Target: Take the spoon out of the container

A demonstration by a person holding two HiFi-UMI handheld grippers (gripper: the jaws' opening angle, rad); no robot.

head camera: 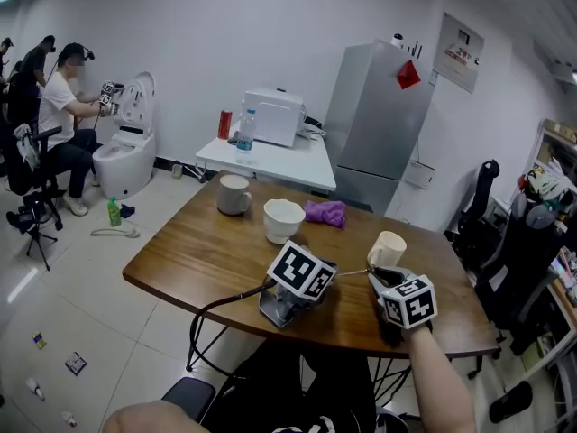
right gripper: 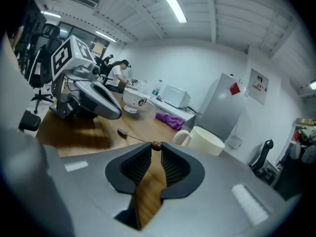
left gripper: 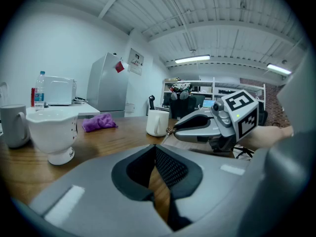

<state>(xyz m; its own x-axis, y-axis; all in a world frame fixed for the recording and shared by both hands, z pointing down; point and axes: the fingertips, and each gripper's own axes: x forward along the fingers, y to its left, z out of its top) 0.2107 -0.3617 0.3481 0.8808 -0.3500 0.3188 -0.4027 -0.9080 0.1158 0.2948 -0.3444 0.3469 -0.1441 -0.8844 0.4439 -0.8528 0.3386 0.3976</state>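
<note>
A thin metal spoon (right gripper: 133, 137) with a brown bead on its handle end is pinched between the tips of my right gripper (right gripper: 156, 146). It hangs level above the wooden table (head camera: 207, 251), its bowl pointing at my left gripper. The cream cup (head camera: 387, 249) stands just beyond the right gripper (head camera: 372, 274), with the spoon (head camera: 352, 271) outside it. My left gripper (left gripper: 154, 147) rests on the table near the front edge, its jaws together with nothing between them. In the left gripper view the right gripper (left gripper: 173, 129) is at the right, beside the cup (left gripper: 158, 123).
A white footed bowl (head camera: 283, 220), a grey mug (head camera: 233, 195) and a purple cloth (head camera: 325, 212) sit further back on the table. A black cable (head camera: 225, 303) runs off the front edge from the left gripper. Behind are a white side table (head camera: 270, 159), a fridge (head camera: 379, 124) and seated people (head camera: 63, 106).
</note>
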